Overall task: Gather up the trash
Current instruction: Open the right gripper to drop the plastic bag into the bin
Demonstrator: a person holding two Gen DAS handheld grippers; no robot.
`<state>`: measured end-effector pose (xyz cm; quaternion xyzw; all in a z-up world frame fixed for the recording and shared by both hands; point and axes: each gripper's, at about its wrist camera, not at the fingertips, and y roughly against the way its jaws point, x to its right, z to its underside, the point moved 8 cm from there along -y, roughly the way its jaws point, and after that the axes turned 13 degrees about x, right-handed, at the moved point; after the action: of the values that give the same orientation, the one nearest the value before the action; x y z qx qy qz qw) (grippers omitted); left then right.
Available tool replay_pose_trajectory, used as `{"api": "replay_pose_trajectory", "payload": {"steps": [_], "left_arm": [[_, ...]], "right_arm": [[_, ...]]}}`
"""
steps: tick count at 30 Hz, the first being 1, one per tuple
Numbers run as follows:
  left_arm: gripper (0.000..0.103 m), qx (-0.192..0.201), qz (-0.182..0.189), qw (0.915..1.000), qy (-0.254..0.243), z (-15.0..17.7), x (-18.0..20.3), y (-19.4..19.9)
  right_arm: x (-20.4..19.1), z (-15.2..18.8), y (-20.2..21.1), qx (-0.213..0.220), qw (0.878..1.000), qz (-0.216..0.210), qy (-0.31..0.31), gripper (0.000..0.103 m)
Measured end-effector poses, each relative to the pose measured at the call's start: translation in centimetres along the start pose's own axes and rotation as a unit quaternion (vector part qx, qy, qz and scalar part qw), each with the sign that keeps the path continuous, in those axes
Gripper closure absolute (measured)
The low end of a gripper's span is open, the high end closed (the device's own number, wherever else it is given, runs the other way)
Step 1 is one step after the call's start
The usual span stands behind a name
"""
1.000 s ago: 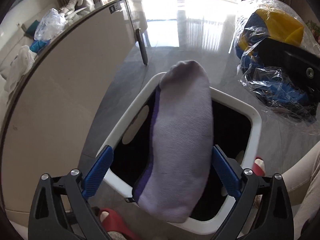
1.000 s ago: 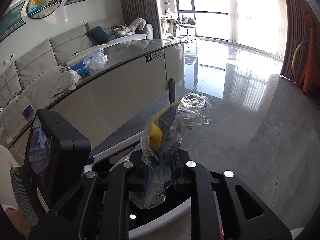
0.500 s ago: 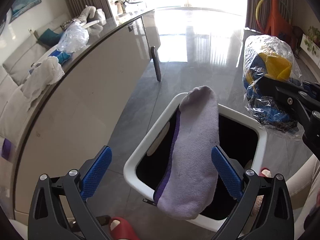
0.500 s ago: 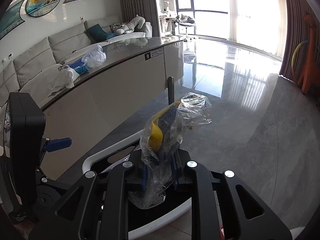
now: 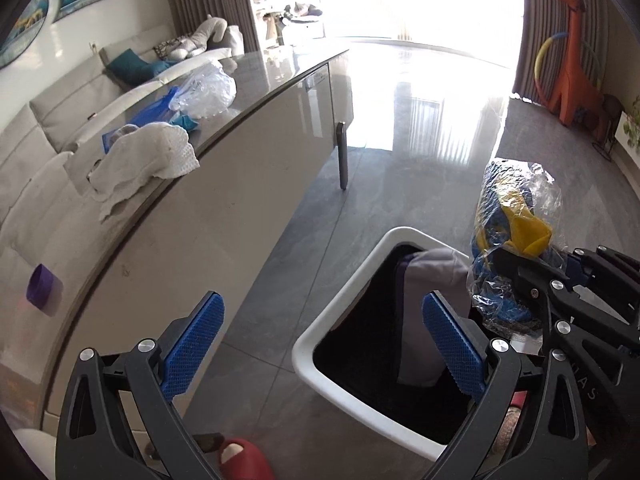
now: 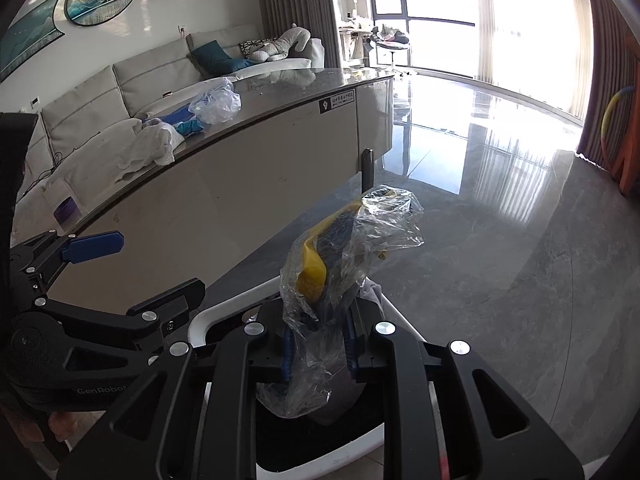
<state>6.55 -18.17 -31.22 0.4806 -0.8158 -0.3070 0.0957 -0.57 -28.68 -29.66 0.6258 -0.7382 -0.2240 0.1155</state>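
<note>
We see the left gripper [image 5: 322,342] spread wide, empty; the grey sock [image 5: 430,280] lies in the white bin [image 5: 340,320]. Our right gripper [image 6: 316,346] clamps the plastic-wrapped bundle [image 6: 340,248] above it.

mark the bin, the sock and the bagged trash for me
bin [image 5: 340,312], left wrist view, left side of its white rim
sock [image 5: 434,270], left wrist view, grey toe end inside the bin
bagged trash [image 6: 340,252], right wrist view, clear plastic mid-bag

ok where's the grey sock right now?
Inside the white bin on the floor, in the left wrist view: the grey sock leans against the far right corner, behind the open left gripper and beside the plastic-wrapped bundle.
</note>
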Motion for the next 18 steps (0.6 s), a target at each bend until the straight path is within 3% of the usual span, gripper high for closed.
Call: {"api": "replay_pose_trajectory", "payload": {"steps": [18], "left_arm": [[0.005, 0.016, -0.034, 0.9991, 0.017, -1.1, -3.6, 1.0]], "right_arm": [[-2.6, 2.3, -2.0, -0.034, 0.999, -0.022, 0.035, 0.081]]}}
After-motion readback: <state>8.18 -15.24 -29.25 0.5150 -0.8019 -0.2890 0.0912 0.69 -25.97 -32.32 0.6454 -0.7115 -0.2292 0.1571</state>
